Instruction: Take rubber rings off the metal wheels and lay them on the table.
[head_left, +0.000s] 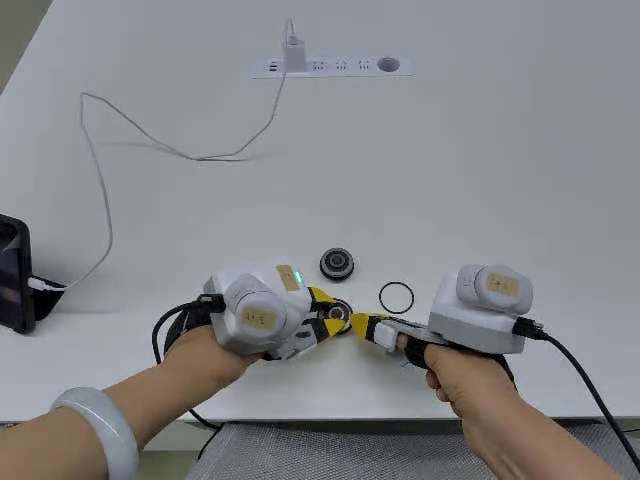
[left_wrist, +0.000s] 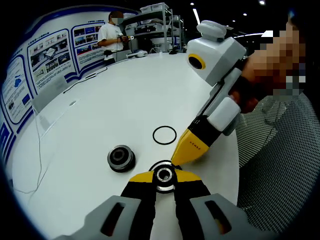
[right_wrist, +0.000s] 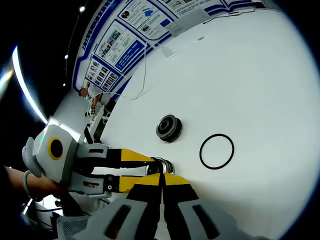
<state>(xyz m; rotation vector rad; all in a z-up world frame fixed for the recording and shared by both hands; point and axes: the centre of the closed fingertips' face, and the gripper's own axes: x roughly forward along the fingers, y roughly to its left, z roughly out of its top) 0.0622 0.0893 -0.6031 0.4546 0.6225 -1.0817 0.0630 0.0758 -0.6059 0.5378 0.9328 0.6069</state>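
A: Legible text, item by item?

B: None can be read; entries follow. Tan stickers (head_left: 260, 318) on the left gripper (head_left: 335, 312): dark print, too small to read; tan label (head_left: 502, 285) on the right gripper (head_left: 357, 325): likewise.

A: Anything else lettered?

B: Small black mark (left_wrist: 193, 145) on the right gripper's yellow jaw, just beside the metal wheel (left_wrist: 164, 176): illegible; wall posters (left_wrist: 47, 47), blue and white, behind the tabletop's far edge: headings and columns blurred; no brand or number made out.

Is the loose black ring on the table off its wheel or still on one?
Off. The rubber ring lies flat on the table, with bare tabletop inside it.
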